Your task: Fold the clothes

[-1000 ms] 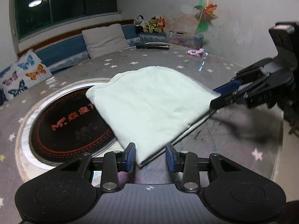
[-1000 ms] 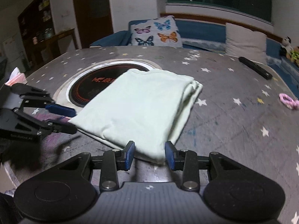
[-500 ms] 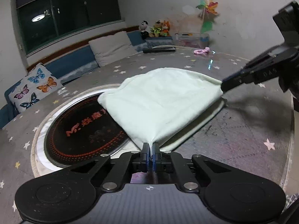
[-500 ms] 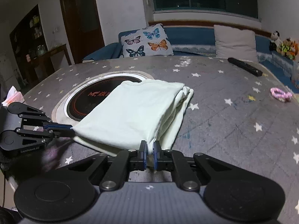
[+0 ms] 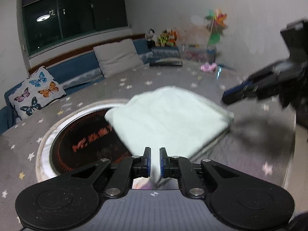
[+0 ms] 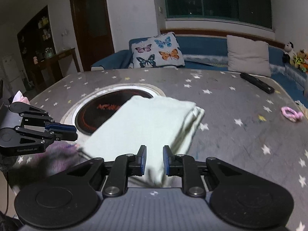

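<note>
The worktop (image 6: 227,100) is a large grey surface scattered with small stars, with a round black cooktop (image 6: 92,113) ringed in white set into it; behind it runs a blue sofa (image 6: 204,46) carrying a butterfly cushion (image 6: 156,53) and a plain grey cushion (image 6: 248,54); the folded pale-green garment (image 6: 146,127) lies flat on the worktop, its far corner overlapping the edge of the cooktop, its layered edges stacked along the side toward the pink hair tie; in the left wrist view the same garment (image 5: 169,119) is blurred, lying between the two tools; the left tongs (image 5: 154,159) are parted by a narrow gap with the near corner of the cloth lying between the blue pads, not pinched; seen from the right wrist view, the left tongs (image 6: 66,131) sit just beside the garment's corner; the right tongs (image 6: 154,158) are likewise parted, a corner of the cloth between them and loose; from the left wrist view the right tongs (image 5: 236,94) hang above the garment's far corner, blurred; a black remote (image 6: 257,82) lies near the worktop's far edge; a pink hair tie (image 6: 290,113) rests well apart from the garment.
</note>
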`<state>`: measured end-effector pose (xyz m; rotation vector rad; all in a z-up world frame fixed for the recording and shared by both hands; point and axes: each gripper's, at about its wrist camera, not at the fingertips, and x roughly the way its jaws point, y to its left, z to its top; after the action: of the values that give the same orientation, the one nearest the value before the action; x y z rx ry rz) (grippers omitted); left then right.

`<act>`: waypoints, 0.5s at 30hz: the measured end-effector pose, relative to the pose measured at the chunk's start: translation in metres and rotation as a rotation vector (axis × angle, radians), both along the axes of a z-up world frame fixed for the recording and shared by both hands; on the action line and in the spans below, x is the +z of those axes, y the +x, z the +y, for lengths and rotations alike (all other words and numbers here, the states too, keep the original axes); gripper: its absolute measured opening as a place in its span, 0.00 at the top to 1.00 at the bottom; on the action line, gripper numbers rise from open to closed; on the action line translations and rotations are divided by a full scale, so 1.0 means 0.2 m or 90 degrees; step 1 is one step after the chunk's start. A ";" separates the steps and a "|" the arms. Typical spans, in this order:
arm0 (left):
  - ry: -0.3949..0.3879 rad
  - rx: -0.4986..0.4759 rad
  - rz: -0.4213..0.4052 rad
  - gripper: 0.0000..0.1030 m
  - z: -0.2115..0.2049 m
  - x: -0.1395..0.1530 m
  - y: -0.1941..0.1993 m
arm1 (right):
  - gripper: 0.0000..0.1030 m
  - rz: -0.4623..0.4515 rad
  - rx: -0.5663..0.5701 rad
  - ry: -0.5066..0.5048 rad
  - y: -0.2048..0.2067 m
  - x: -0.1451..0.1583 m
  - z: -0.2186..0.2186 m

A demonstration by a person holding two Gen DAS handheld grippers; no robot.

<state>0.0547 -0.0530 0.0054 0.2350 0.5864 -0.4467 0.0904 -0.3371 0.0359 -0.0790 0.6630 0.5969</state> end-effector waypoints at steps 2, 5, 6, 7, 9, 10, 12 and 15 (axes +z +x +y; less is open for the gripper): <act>-0.014 0.008 0.014 0.90 -0.02 -0.01 0.06 | 0.83 0.002 0.003 0.005 0.04 -0.02 0.04; -0.032 0.021 0.034 0.90 -0.04 -0.03 0.14 | 0.83 0.010 0.000 0.014 0.10 -0.06 0.09; -0.031 0.024 0.040 0.90 -0.04 -0.05 0.16 | 0.83 0.012 -0.003 0.019 0.13 -0.07 0.10; -0.030 0.027 0.045 0.90 -0.04 -0.06 0.17 | 0.83 0.015 -0.005 0.023 0.15 -0.08 0.11; -0.027 0.033 0.057 0.90 -0.03 -0.09 0.20 | 0.83 0.021 -0.010 0.033 0.19 -0.10 0.13; -0.026 0.036 0.062 0.90 -0.03 -0.10 0.22 | 0.82 0.024 -0.013 0.034 0.20 -0.11 0.13; -0.024 0.043 0.073 0.90 -0.03 -0.13 0.25 | 0.82 0.038 -0.028 0.031 0.25 -0.17 0.13; -0.030 0.047 0.082 0.88 -0.01 -0.14 0.27 | 0.82 0.055 -0.041 0.036 0.28 -0.20 0.10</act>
<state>0.1082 -0.0553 -0.0221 0.1406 0.7072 -0.4055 0.1460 -0.3164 -0.0036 0.0213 0.7292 0.5596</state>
